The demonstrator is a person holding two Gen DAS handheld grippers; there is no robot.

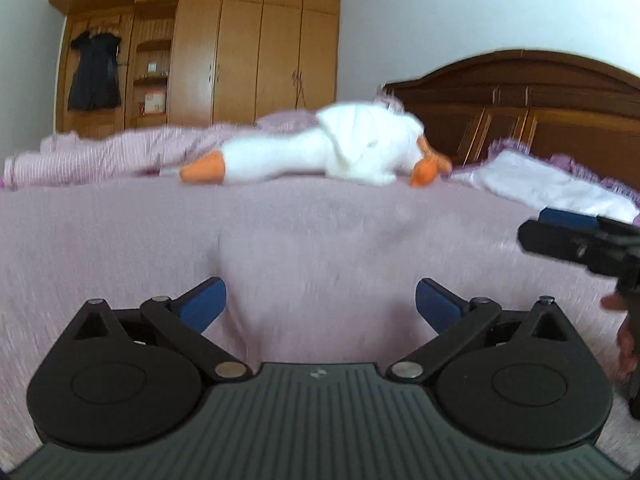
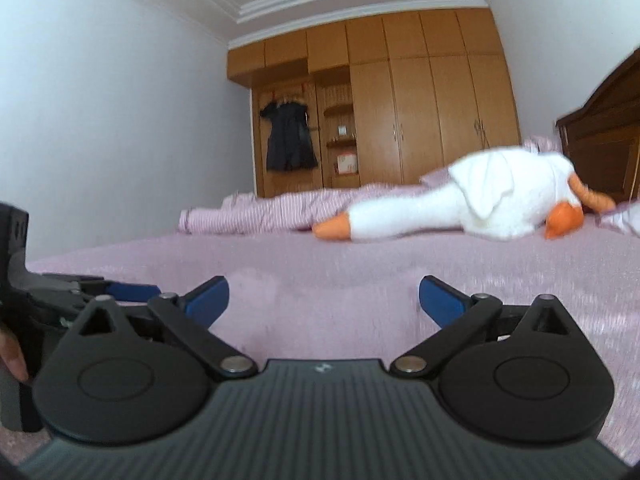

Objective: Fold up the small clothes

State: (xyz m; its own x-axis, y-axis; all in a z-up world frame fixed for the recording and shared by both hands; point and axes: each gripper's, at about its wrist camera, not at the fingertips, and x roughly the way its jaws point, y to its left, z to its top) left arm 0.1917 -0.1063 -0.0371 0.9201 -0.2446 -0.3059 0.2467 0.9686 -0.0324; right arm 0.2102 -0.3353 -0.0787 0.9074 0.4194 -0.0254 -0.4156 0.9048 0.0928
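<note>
Left wrist view: left gripper (image 1: 320,304), jaws wide and empty, hovers over the pink bedspread (image 1: 120,240). A white folded cloth (image 1: 548,188), possibly the garment, lies ahead-right beside the headboard (image 1: 560,112), right of the plush goose (image 1: 320,148). Right gripper (image 2: 324,300), likewise spread wide, is nearer it. Bedspread between is unobstructed.

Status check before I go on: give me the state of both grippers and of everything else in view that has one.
left gripper: open, empty, above the bedspread
right gripper: open, empty
plush goose: lying flat on the bed
white cloth: lying by the headboard, fold state unclear
striped quilt: bunched up at the far edge
wardrobe doors: shut
black garment: hanging
</note>
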